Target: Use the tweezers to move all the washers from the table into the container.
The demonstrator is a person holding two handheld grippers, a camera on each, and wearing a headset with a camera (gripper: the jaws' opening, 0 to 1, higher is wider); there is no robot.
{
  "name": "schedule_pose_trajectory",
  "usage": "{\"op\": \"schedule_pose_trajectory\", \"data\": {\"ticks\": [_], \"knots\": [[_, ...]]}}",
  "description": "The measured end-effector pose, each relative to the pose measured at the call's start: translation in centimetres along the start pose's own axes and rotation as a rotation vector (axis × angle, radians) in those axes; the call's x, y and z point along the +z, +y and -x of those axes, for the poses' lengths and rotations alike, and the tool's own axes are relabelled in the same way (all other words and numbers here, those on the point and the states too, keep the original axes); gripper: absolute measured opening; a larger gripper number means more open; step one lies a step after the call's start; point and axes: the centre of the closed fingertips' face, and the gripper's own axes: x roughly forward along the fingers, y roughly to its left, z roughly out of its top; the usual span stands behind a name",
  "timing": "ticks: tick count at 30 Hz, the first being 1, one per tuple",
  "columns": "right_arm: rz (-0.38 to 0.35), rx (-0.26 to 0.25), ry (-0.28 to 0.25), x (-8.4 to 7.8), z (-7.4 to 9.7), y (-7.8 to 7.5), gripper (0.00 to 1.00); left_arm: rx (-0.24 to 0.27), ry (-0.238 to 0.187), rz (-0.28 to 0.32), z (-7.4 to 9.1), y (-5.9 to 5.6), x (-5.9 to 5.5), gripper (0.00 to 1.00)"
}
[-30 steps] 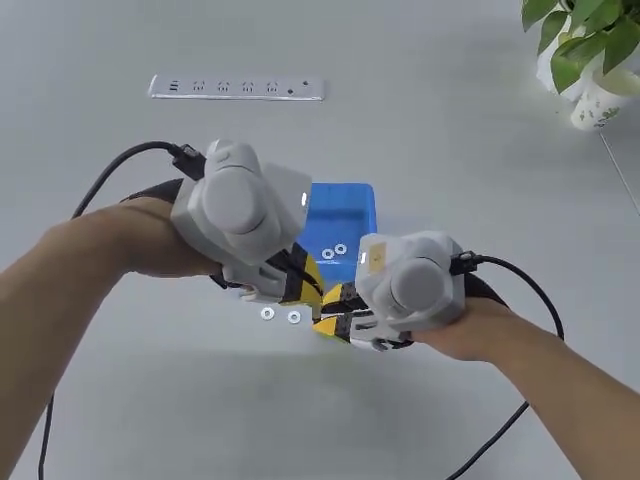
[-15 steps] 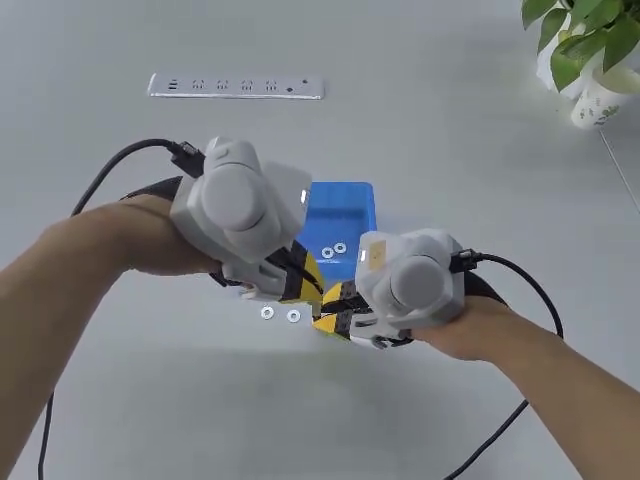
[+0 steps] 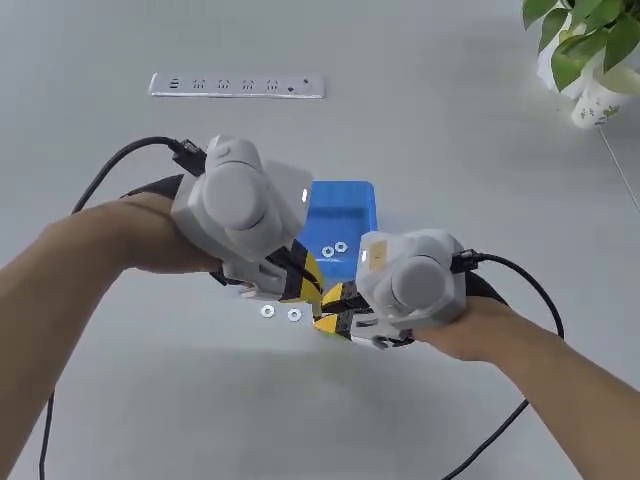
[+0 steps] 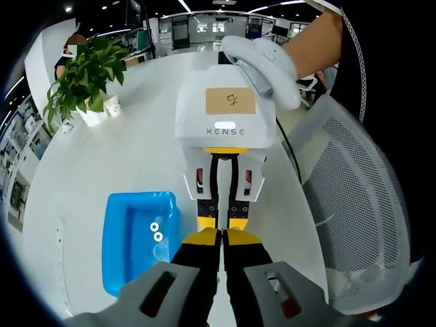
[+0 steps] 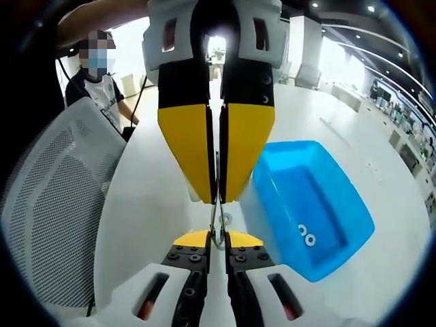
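Observation:
Thin metal tweezers (image 5: 216, 197) run between the two grippers, which face each other tip to tip. My right gripper (image 5: 216, 238) is shut on the tweezers' lower end. My left gripper (image 5: 218, 174), coming from above in the right gripper view, has its yellow jaws closed around the other end. In the head view the left gripper (image 3: 298, 280) and right gripper (image 3: 335, 310) meet just in front of the blue container (image 3: 352, 200). Two washers (image 3: 334, 250) lie inside it. Two more washers (image 3: 280, 314) lie on the table under the grippers. One washer (image 5: 227, 219) lies beside the tweezers.
A white power strip (image 3: 237, 87) lies at the back of the table. A potted plant (image 3: 585, 55) stands at the back right. Cables trail from both grippers. A mesh chair (image 4: 354, 197) and a person (image 5: 102, 75) are beyond the table.

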Motion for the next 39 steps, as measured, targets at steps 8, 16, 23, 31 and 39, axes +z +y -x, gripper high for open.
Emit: {"op": "schedule_pose_trajectory", "data": {"ticks": [8, 16, 23, 31, 39], "knots": [[0.003, -0.006, -0.005, 0.4, 0.4, -0.1, 0.09, 0.004, -0.01, 0.002, 0.5, 0.0, 0.3, 0.04], [0.007, -0.003, -0.009, 1.0, 0.8, 0.1, 0.09, 0.002, -0.009, 0.002, 1.2, -0.1, 0.7, 0.04], [0.021, -0.008, -0.01, 1.7, 1.4, 0.0, 0.09, 0.004, -0.004, -0.006, 2.0, -0.1, 1.2, 0.04], [0.032, -0.006, -0.017, 2.7, 2.1, -0.2, 0.09, 0.006, -0.001, -0.011, 3.0, 0.0, 1.8, 0.04], [0.043, -0.01, -0.025, 3.8, 2.7, -0.4, 0.09, 0.007, 0.008, -0.019, 4.0, 0.2, 2.2, 0.04]]}}
